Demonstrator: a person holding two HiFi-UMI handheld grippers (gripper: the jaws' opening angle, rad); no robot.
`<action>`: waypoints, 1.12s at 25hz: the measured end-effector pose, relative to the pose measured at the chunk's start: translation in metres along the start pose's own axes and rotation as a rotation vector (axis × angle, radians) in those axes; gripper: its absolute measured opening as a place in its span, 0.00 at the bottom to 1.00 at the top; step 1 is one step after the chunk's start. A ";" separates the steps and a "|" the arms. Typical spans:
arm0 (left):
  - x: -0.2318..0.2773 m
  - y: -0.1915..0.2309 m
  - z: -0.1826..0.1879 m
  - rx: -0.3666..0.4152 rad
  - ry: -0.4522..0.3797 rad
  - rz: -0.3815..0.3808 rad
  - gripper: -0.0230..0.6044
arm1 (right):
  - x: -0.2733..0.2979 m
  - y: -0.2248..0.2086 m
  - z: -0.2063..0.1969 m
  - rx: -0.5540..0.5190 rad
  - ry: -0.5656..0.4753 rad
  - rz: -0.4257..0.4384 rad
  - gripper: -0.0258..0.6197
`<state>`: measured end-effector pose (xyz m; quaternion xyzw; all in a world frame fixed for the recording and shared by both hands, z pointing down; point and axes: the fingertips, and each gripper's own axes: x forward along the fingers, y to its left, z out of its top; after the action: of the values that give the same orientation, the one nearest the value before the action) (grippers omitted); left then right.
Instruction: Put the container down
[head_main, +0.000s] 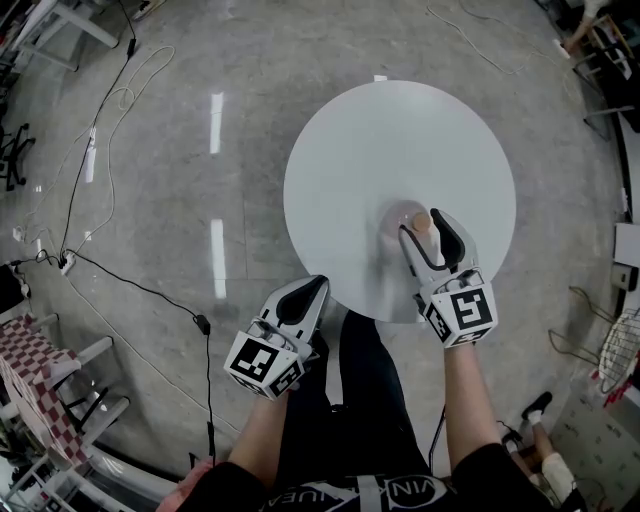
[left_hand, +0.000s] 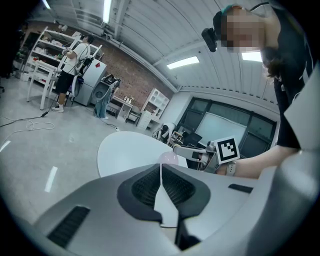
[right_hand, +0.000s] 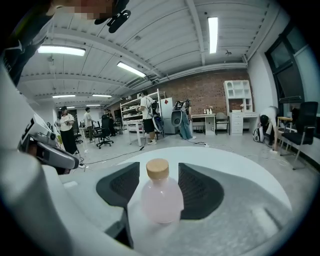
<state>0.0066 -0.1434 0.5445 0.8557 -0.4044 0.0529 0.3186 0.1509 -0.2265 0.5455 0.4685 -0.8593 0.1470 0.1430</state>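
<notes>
The pink container (right_hand: 160, 200), a small rounded bottle with a tan cap (right_hand: 157, 169), stands upright on the round white table (head_main: 380, 140), towards its near edge. The right gripper (head_main: 425, 232) has its jaws spread apart on either side of the bottle, their dark pads clear of the cap. The left gripper (head_main: 312, 290) hangs off the table's near rim, its jaws together with nothing between them.

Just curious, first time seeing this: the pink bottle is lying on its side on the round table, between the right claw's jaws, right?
Not quite: the bottle stands upright on the round table, cap up, between the jaws of the right claw. The right gripper view shows it.
</notes>
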 end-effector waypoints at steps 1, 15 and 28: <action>0.000 -0.001 0.001 0.002 0.001 -0.002 0.06 | -0.002 0.000 0.000 0.002 0.000 0.000 0.39; 0.001 -0.016 0.023 0.063 -0.019 -0.068 0.06 | -0.034 0.001 0.009 0.030 0.006 -0.052 0.32; 0.008 -0.045 0.068 0.143 -0.054 -0.156 0.06 | -0.071 0.014 0.045 -0.018 -0.027 -0.089 0.09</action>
<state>0.0328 -0.1672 0.4711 0.9062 -0.3403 0.0336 0.2486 0.1715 -0.1820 0.4756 0.5069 -0.8408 0.1265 0.1420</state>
